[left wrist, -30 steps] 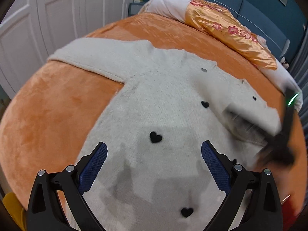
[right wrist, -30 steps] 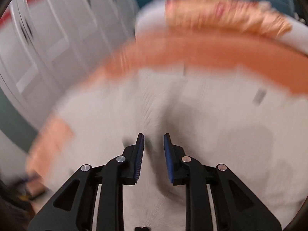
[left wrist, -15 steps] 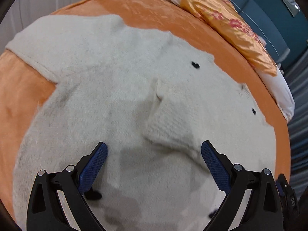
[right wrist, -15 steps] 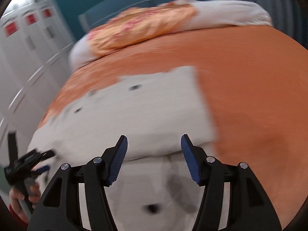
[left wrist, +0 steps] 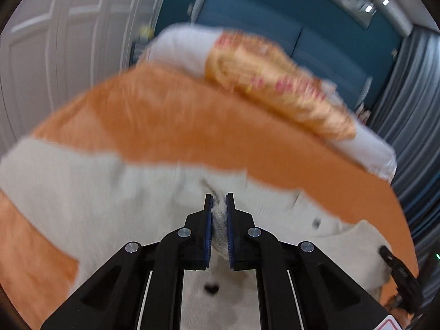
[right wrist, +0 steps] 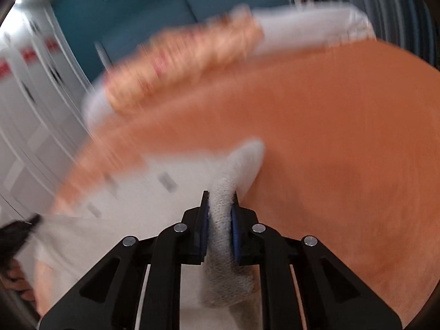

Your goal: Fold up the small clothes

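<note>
A small white fuzzy sweater with black heart marks (left wrist: 90, 192) lies on an orange blanket (left wrist: 192, 126). My left gripper (left wrist: 219, 200) is shut on a pinch of the sweater's fabric. My right gripper (right wrist: 221, 200) is shut on a thick fold of the same sweater (right wrist: 154, 200) at its right edge, and the fabric rises between the pads. The right gripper's body shows at the lower right of the left wrist view (left wrist: 401, 275). Both views are blurred by motion.
An orange floral pillow (left wrist: 275, 88) on white bedding (left wrist: 187, 44) lies at the far end of the bed. White cabinet doors (left wrist: 60, 41) stand to the left, a teal headboard (left wrist: 288, 33) behind, grey curtains (left wrist: 412, 104) to the right.
Both grippers were open half a second ago above the sweater. Both have closed on sweater fabric, and both views now tilt up toward the pillow.
</note>
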A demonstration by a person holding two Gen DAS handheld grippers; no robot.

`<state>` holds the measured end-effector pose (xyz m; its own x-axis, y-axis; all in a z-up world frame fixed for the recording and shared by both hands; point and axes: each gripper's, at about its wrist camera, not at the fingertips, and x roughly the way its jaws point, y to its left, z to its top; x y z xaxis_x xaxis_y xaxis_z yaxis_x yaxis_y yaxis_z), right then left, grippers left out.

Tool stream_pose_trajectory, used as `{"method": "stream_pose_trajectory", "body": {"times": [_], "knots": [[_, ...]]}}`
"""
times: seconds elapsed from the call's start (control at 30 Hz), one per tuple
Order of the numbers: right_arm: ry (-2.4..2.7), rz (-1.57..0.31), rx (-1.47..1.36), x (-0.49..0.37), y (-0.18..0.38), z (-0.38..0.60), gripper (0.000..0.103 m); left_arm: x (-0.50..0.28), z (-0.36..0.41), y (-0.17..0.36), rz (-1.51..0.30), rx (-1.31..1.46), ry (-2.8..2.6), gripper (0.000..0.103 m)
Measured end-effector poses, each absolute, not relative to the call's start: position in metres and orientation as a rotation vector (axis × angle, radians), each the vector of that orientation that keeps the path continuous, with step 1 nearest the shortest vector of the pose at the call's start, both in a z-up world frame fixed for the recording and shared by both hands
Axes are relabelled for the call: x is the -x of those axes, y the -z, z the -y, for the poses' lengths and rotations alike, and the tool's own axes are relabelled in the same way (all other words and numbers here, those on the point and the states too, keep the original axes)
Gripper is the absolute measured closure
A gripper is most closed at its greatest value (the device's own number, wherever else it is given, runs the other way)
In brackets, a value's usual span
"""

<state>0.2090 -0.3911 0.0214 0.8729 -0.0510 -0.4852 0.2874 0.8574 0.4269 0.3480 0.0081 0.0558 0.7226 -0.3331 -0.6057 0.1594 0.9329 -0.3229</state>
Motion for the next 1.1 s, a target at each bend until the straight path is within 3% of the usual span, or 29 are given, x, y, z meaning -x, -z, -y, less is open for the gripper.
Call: {"method": "stream_pose_trajectory", "body": {"times": [0.07,0.17,0.27,0.47,0.63,0.77,0.87,1.1], "knots": [[0.224,-0.503,-0.494,-0.207,-0.007,0.391,0.09,-0.346,-0.016,-0.047,-0.7,0.254,0.247,0.097],[0.299,-0.776,-0.5,-0.233,0.062,0.402,0.09,-0.364,-0.012,0.027,-0.893,0.198,0.188,0.098],[0.295,-0.76,-0.537,-0.23,0.061,0.407,0.089,-0.368,-0.012,0.077,-0.988,0.185,0.147,0.097],[0.297,-0.678,-0.464,-0.199,0.026,0.39,0.085,-0.361,-0.01,0.073,-0.917,0.197,0.142,0.093],[0.195,-0.714,-0.358,-0.188,0.03,0.358,0.085,-0.348,-0.013,0.077,-0.867,0.188,0.143,0.092],[0.214,-0.807,-0.409,-0.194,0.062,0.372,0.103,-0.346,-0.012,0.077,-0.851,0.175,0.141,0.092],[0.299,-0.749,-0.443,-0.183,0.049,0.389,0.103,-0.343,-0.014,0.077,-0.842,0.184,0.144,0.091],[0.288,-0.804,-0.382,-0.196,0.07,0.385,0.103,-0.343,-0.015,0.079,-0.834,0.203,0.148,0.09]]}}
